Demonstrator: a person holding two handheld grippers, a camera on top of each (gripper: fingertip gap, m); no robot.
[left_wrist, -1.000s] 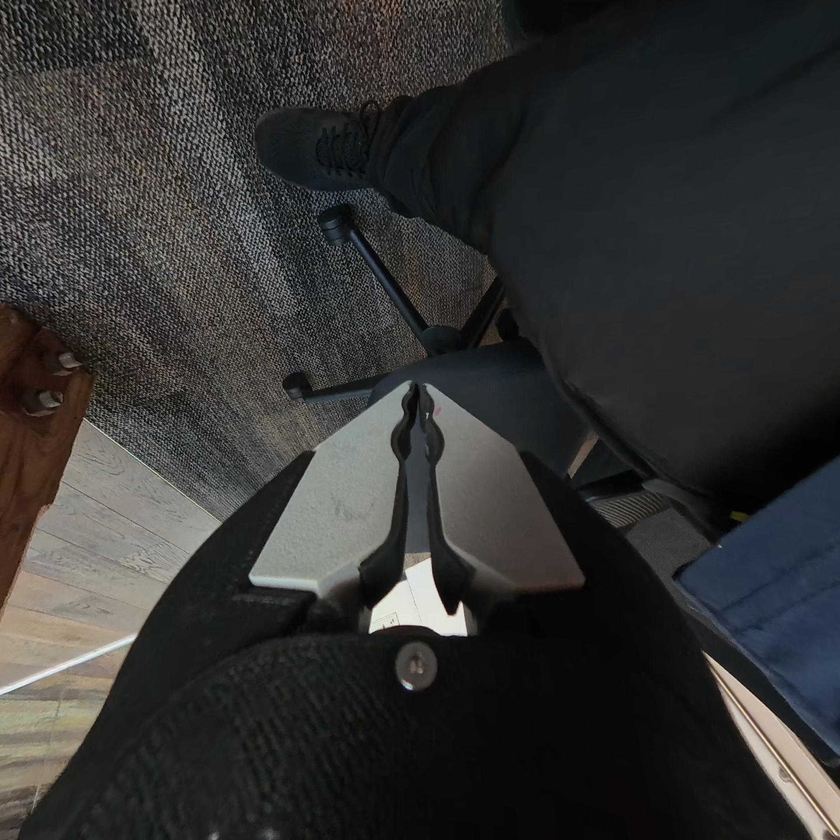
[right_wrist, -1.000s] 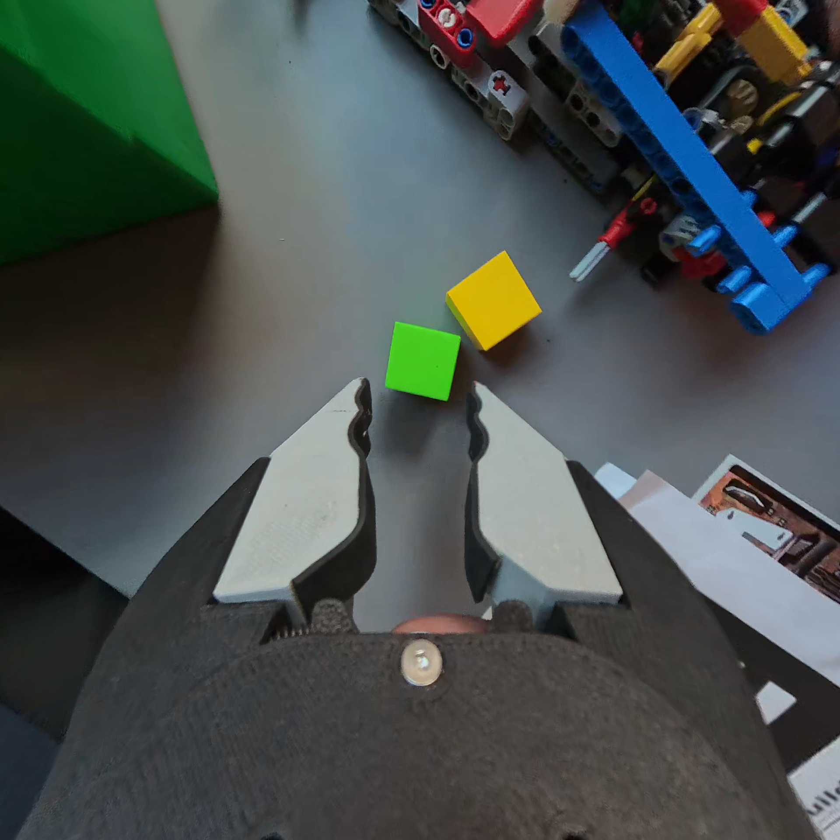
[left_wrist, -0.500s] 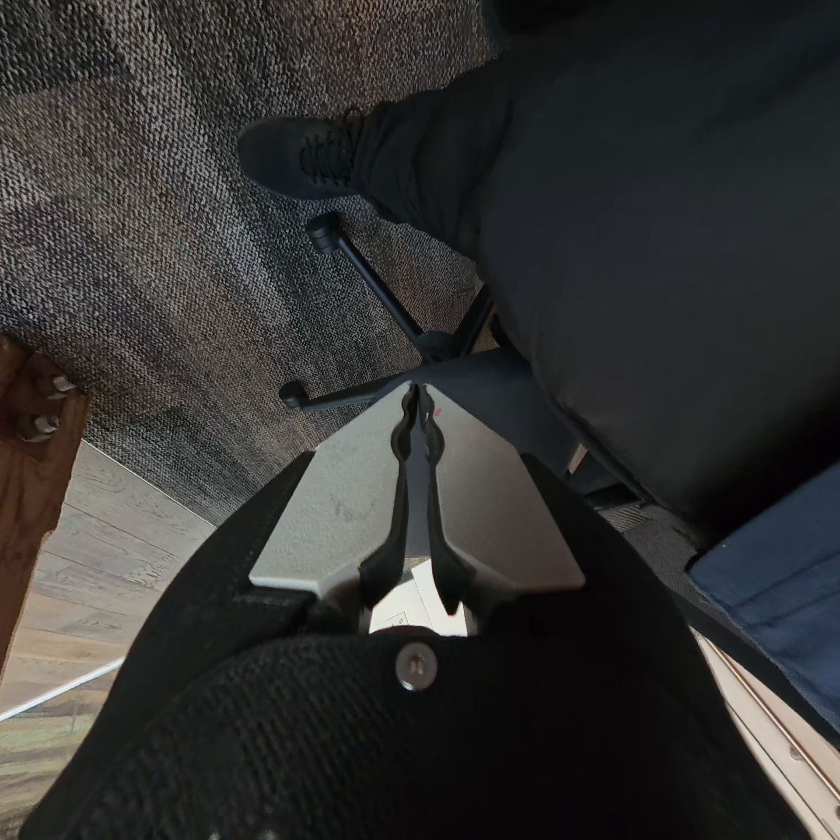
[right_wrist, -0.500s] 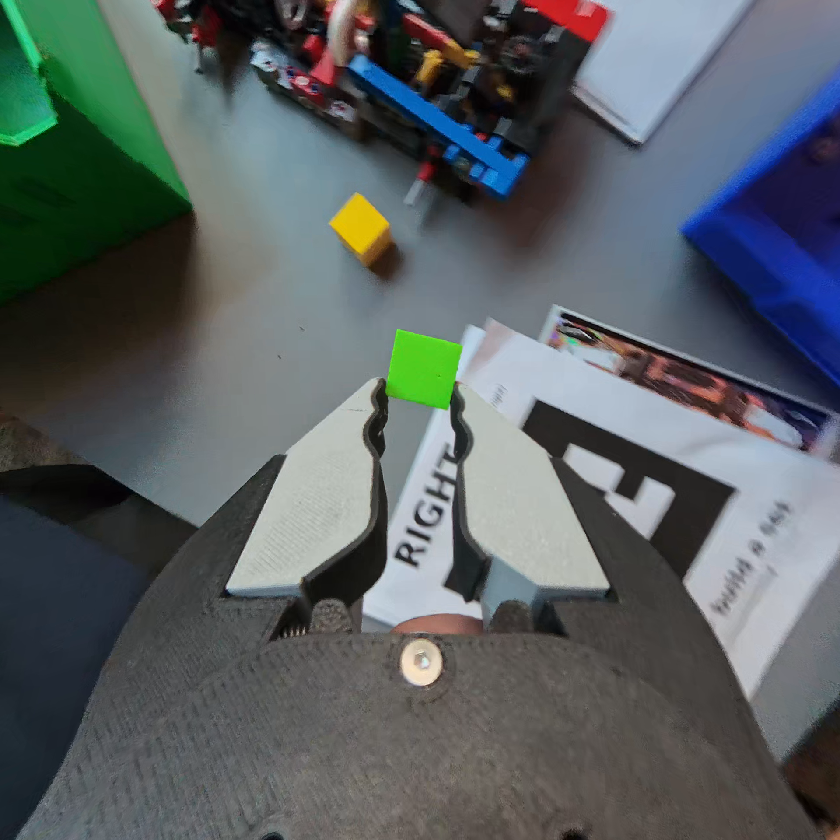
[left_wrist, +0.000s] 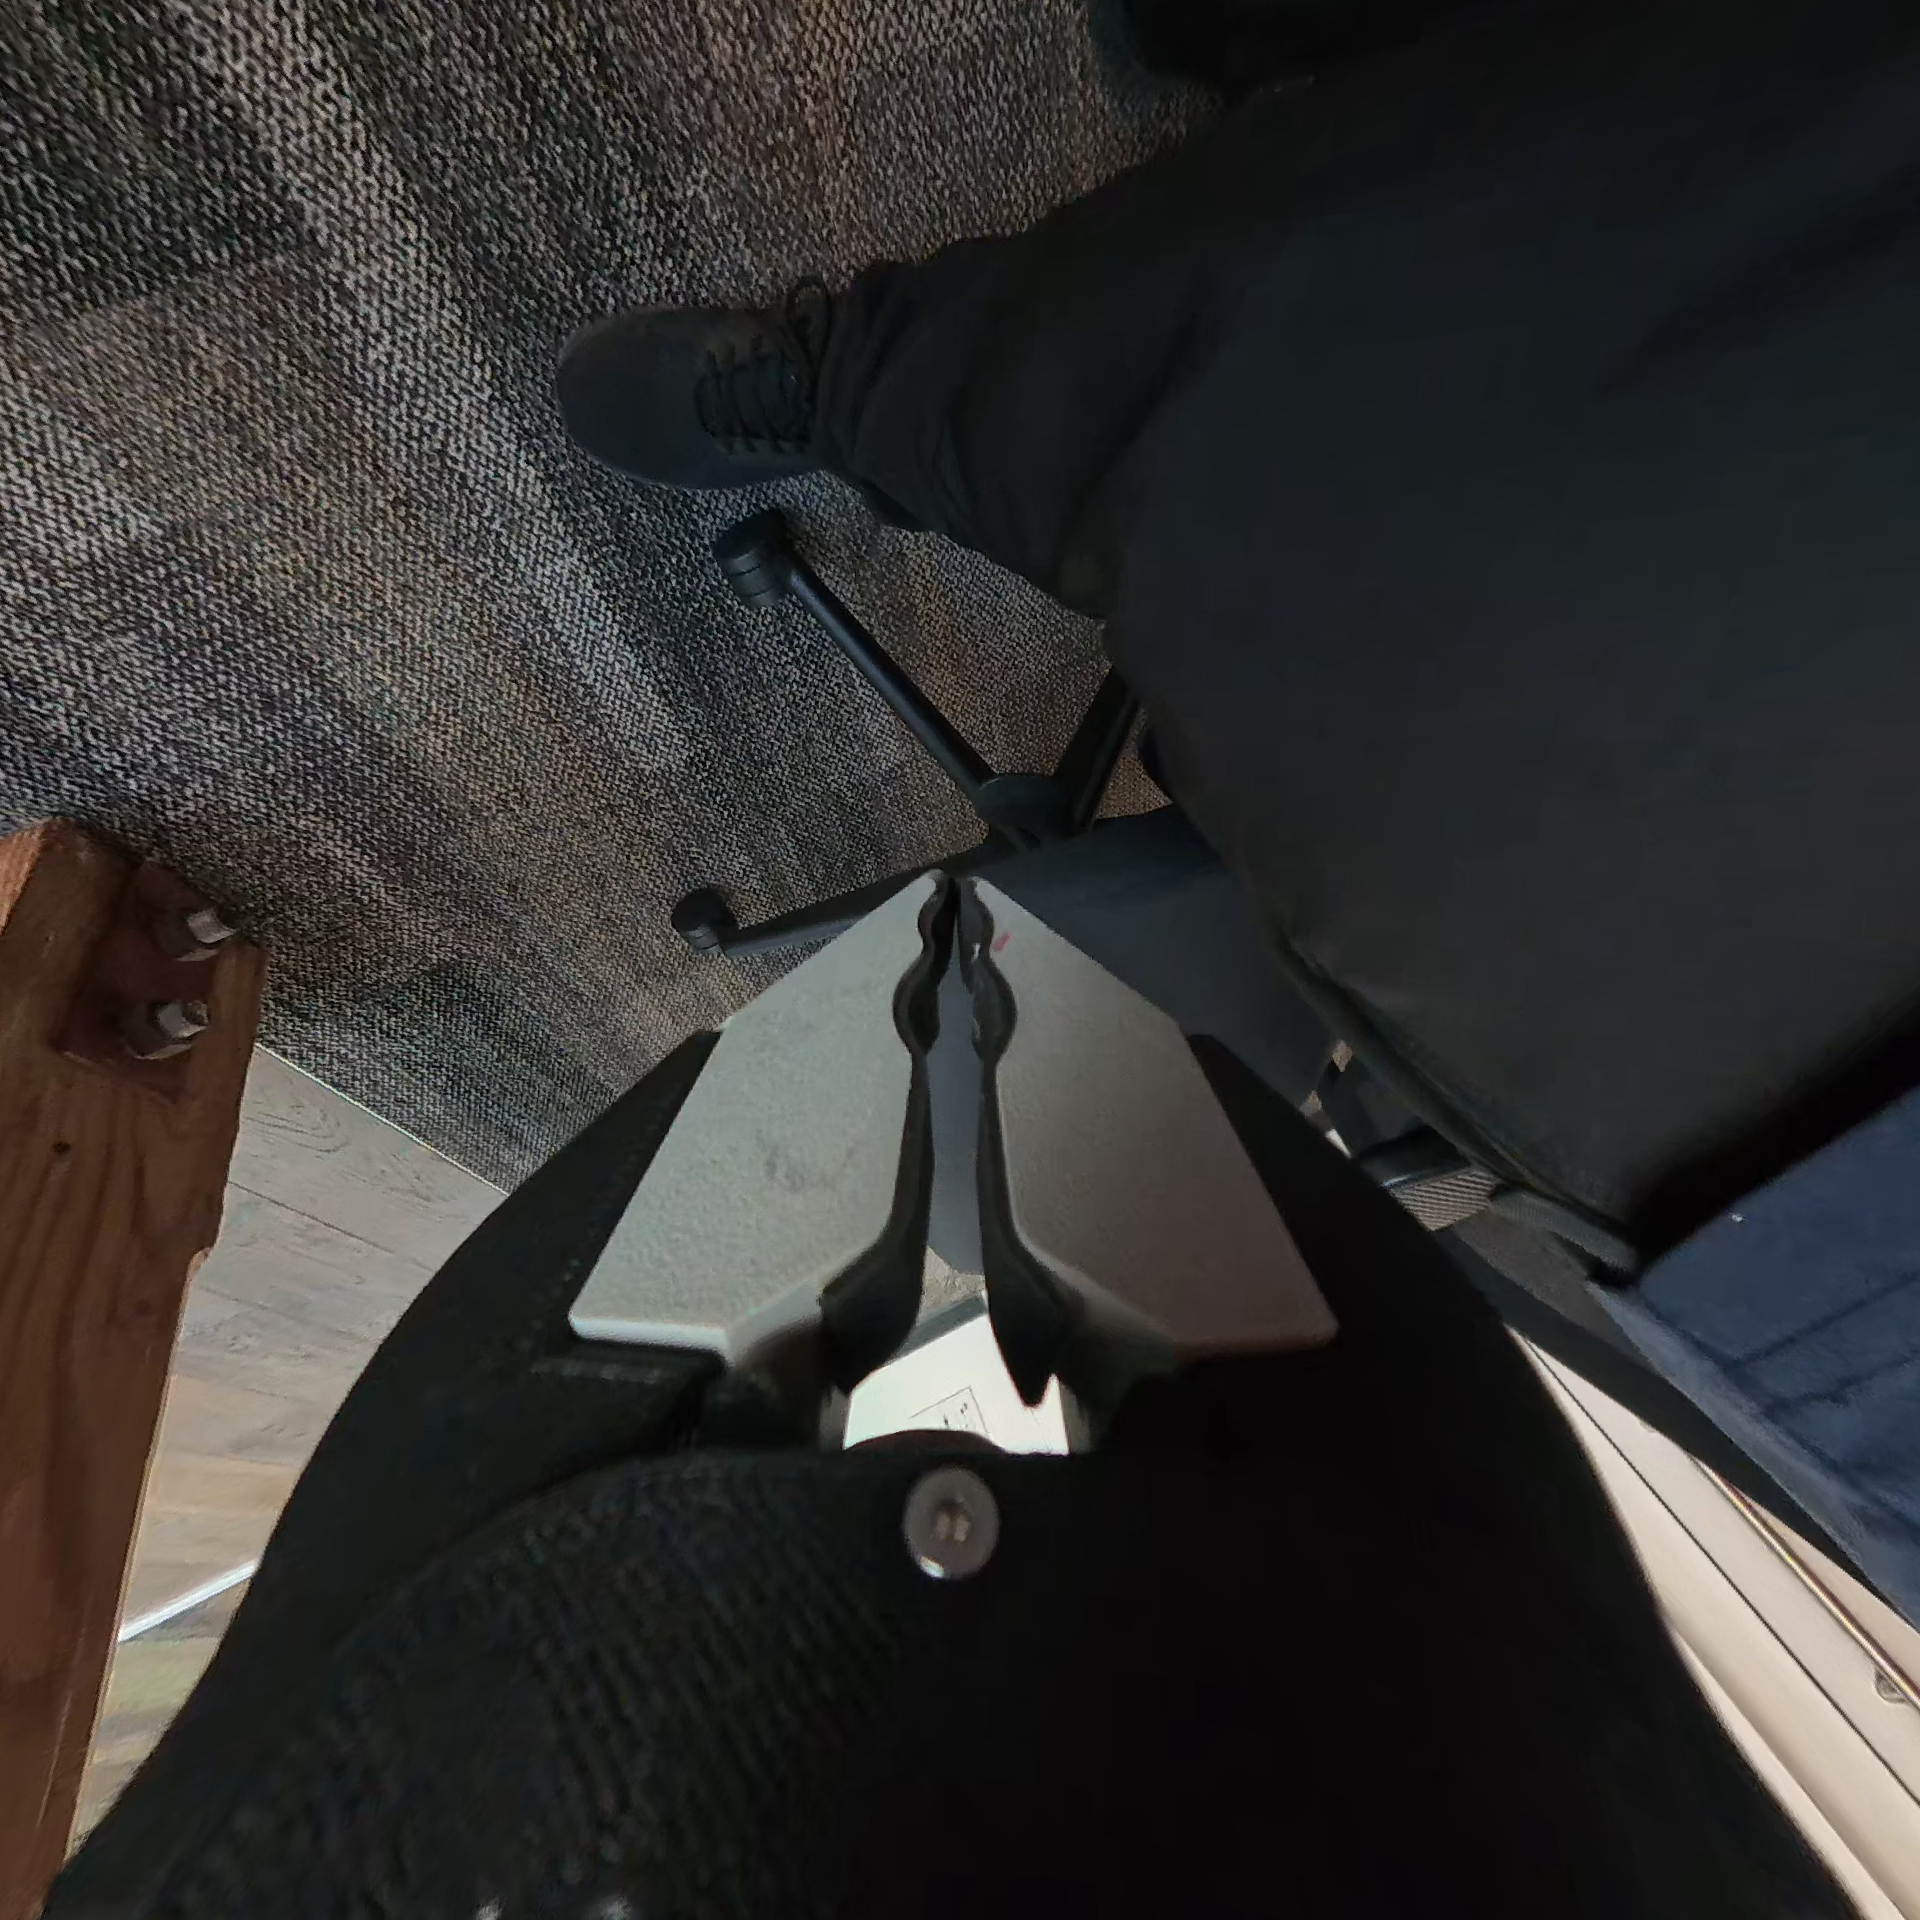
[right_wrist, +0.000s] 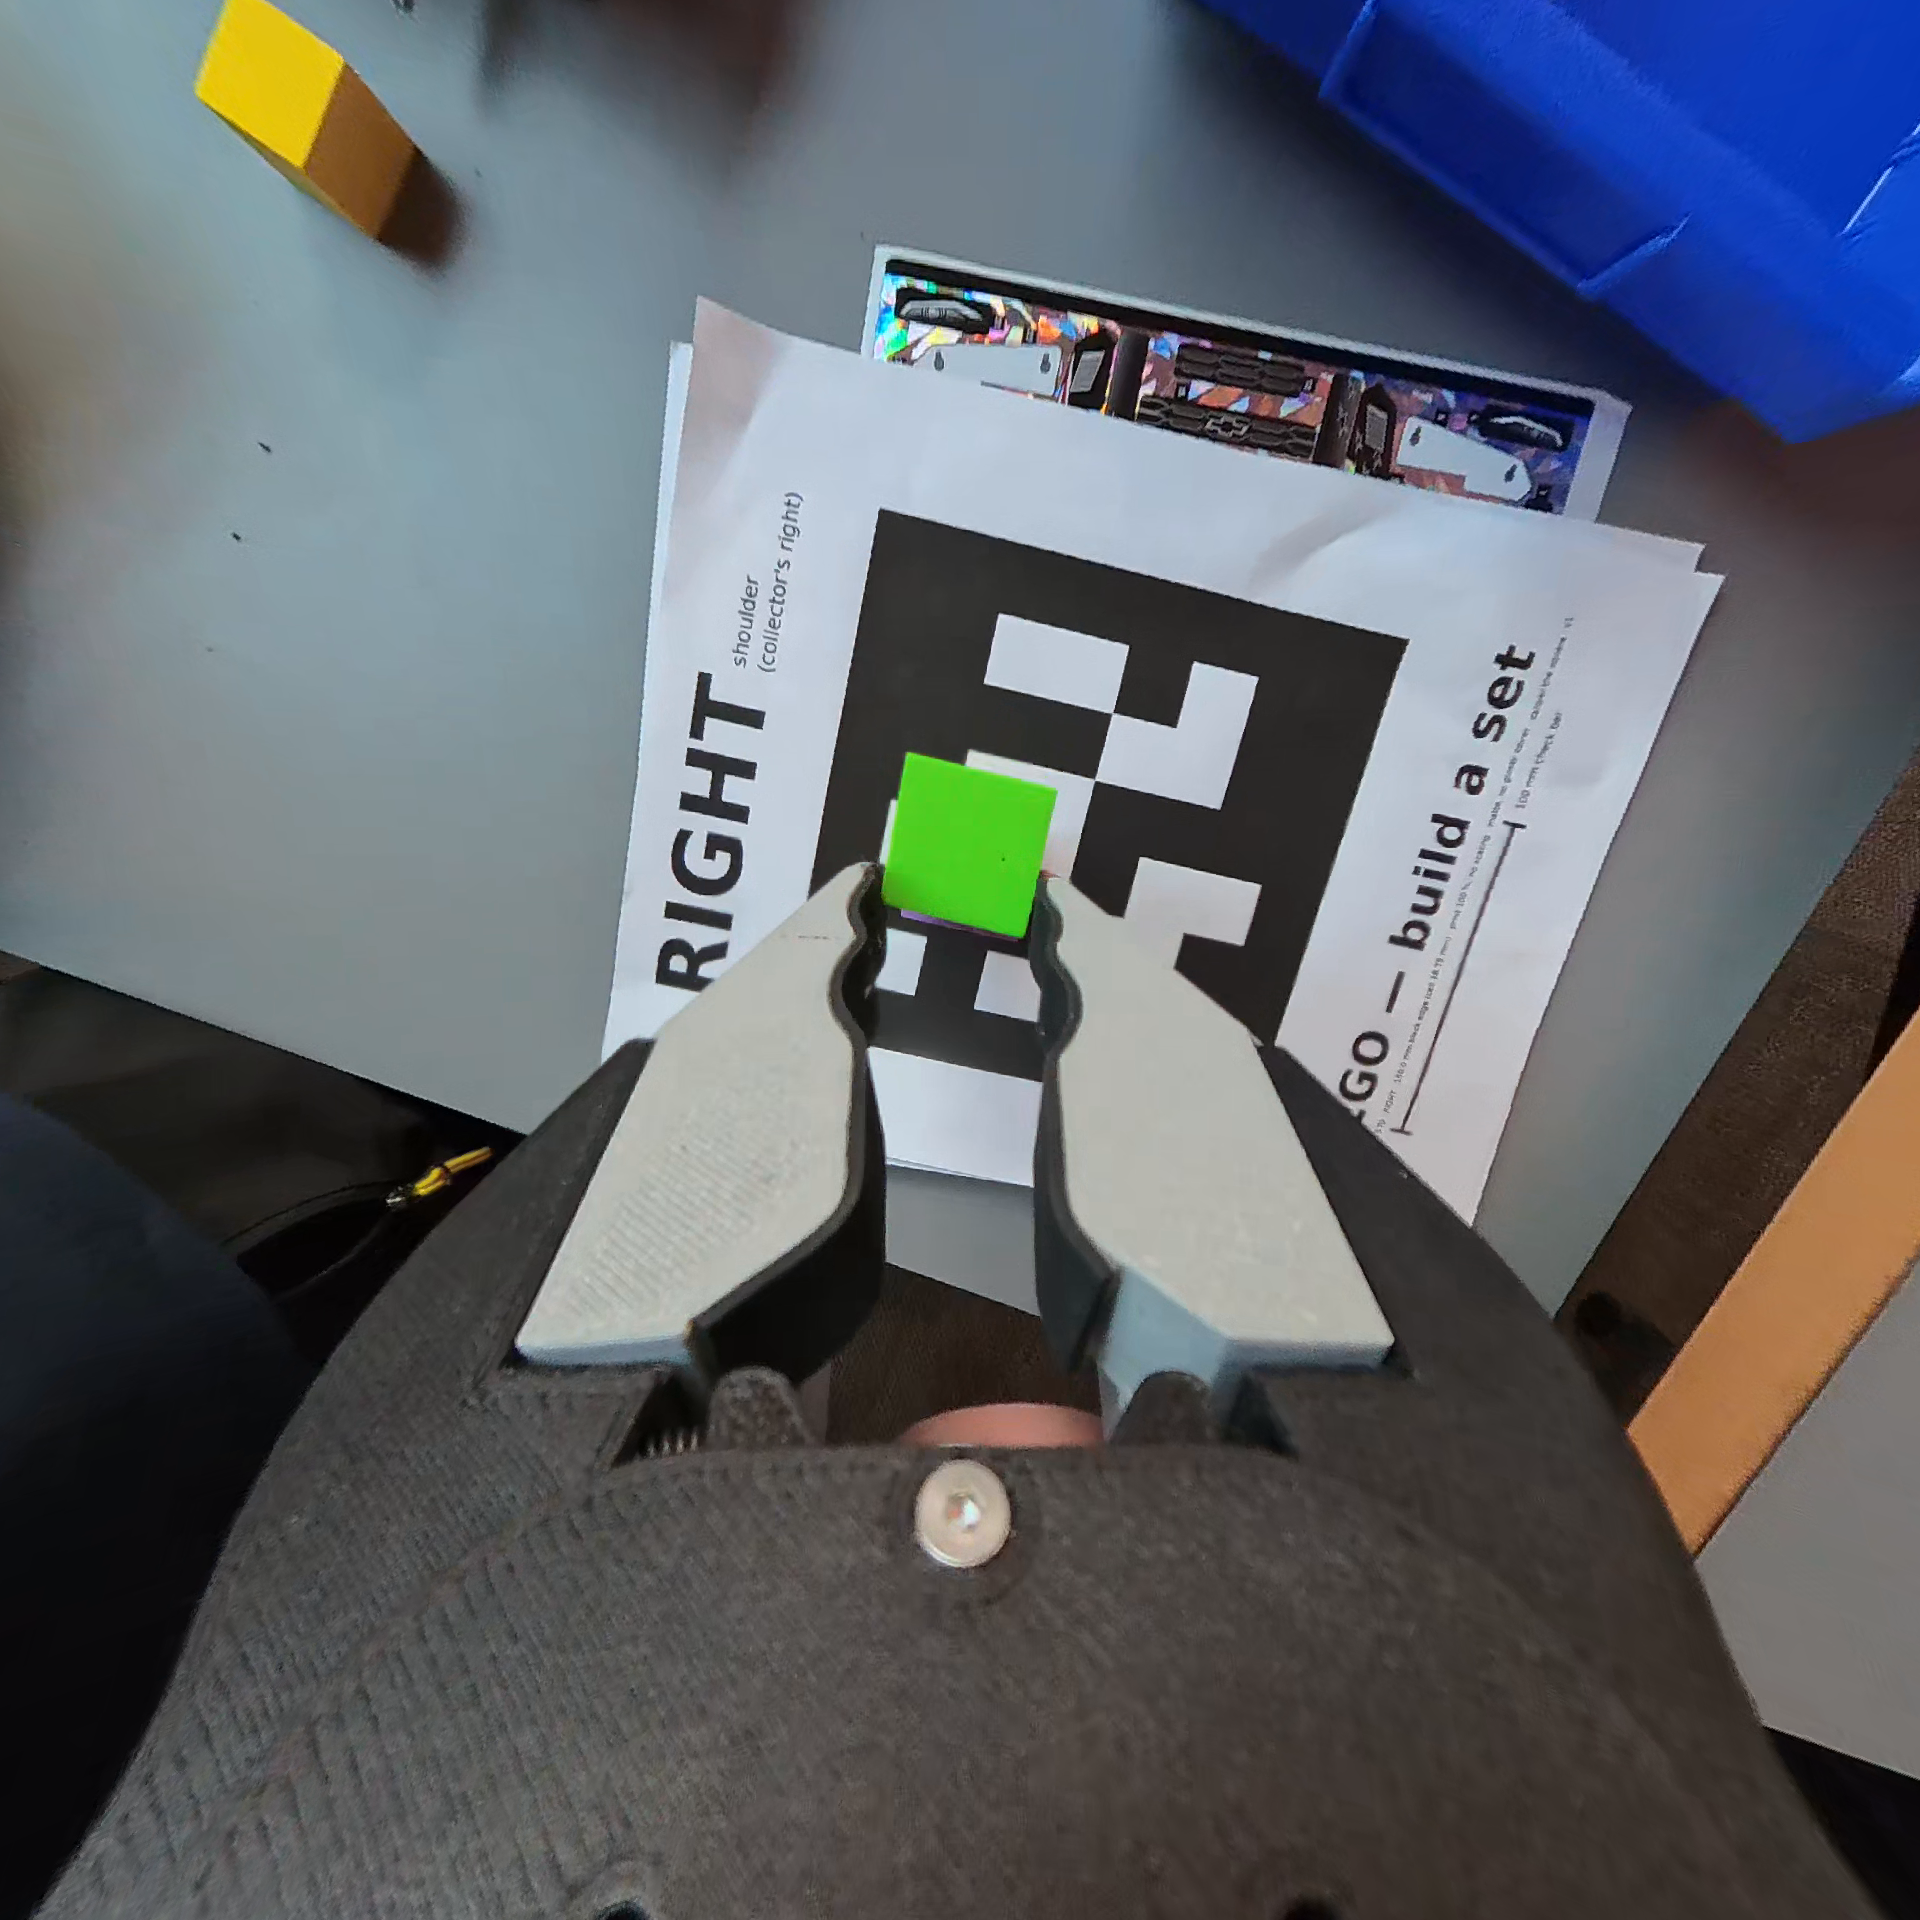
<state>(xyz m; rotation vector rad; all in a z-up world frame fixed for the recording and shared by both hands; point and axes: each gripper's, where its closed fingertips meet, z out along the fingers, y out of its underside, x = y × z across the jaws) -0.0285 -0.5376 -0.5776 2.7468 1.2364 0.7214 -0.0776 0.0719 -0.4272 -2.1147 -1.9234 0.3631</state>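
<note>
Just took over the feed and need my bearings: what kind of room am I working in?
Probably an office or lab workspace: a grey desk with printed sheets and a blue bin, plus grey carpet and a wheeled chair base underneath.

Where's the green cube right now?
Right wrist view, centre: the green cube is clamped at the right tool's fingertips, over the marker sheet, yellow cube far upper-left.
</note>
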